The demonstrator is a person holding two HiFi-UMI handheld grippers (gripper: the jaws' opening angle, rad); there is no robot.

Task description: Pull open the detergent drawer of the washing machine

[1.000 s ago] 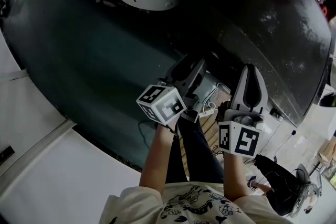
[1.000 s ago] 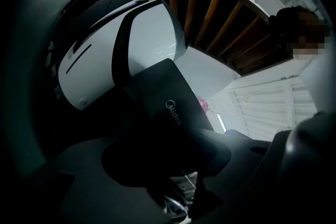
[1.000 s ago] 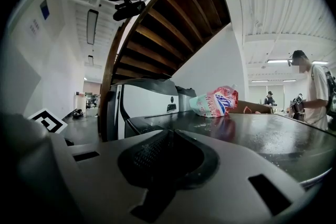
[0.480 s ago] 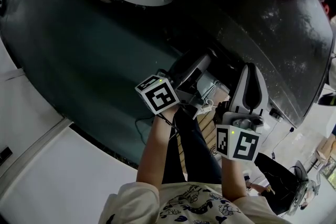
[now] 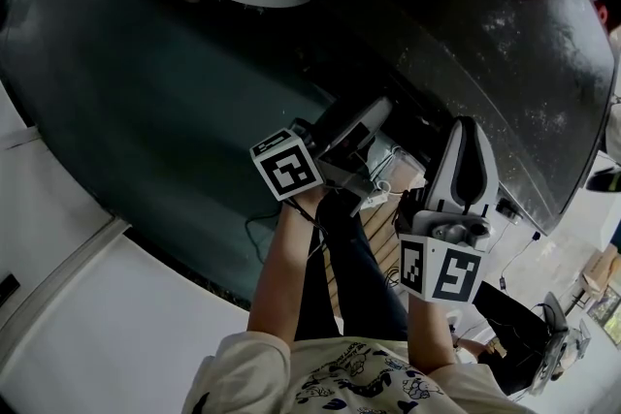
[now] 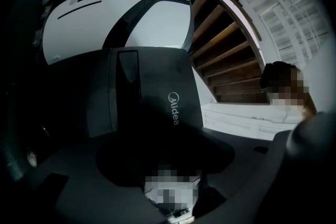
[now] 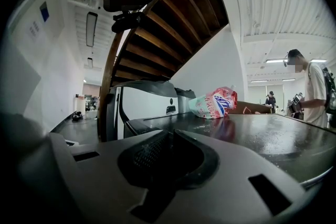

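Left gripper (image 5: 371, 114) jaws just opening, empty; washing machine panel (image 6: 157, 92) apparently ahead.

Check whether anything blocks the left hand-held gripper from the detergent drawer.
Nothing visible does. The left hand-held gripper, jaws just opening with nothing between them, faces the dark Midea panel, apparently the drawer front, unobstructed.
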